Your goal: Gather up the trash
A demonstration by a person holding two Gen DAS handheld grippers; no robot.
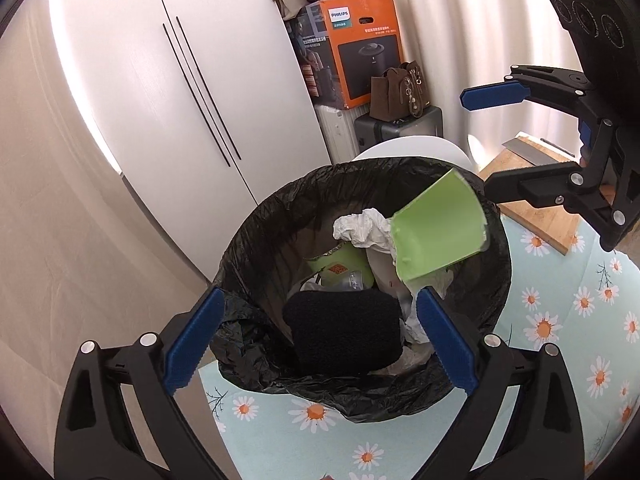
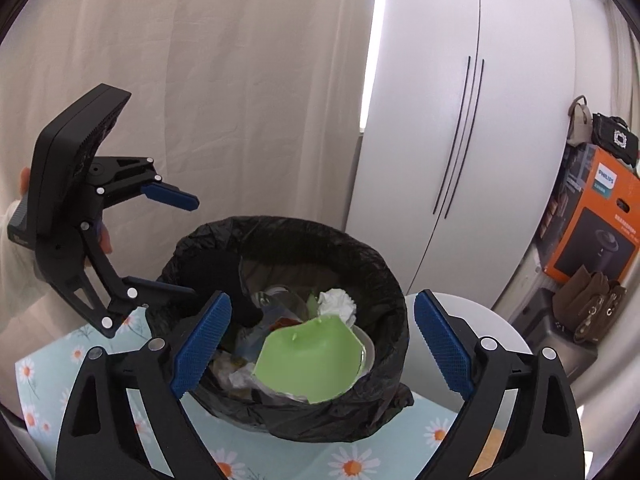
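Two claws over bin (image 1: 360, 280), both spread wide, nothing between pads: left claw (image 1: 316, 340) at bin's near rim, right claw (image 2: 320, 344) at opposite side. Likely just-let-go posture so trash drops inside. Green sheet (image 1: 436, 232) tilted at bin's mouth, leaning on rim, not fully settled. Inside bin, under black liner (image 1: 256, 332) edge: crumpled white paper (image 1: 360, 228), black pad (image 1: 344, 332), clear wrappers. Bin stands on daisy-cloth bench (image 1: 560, 340).
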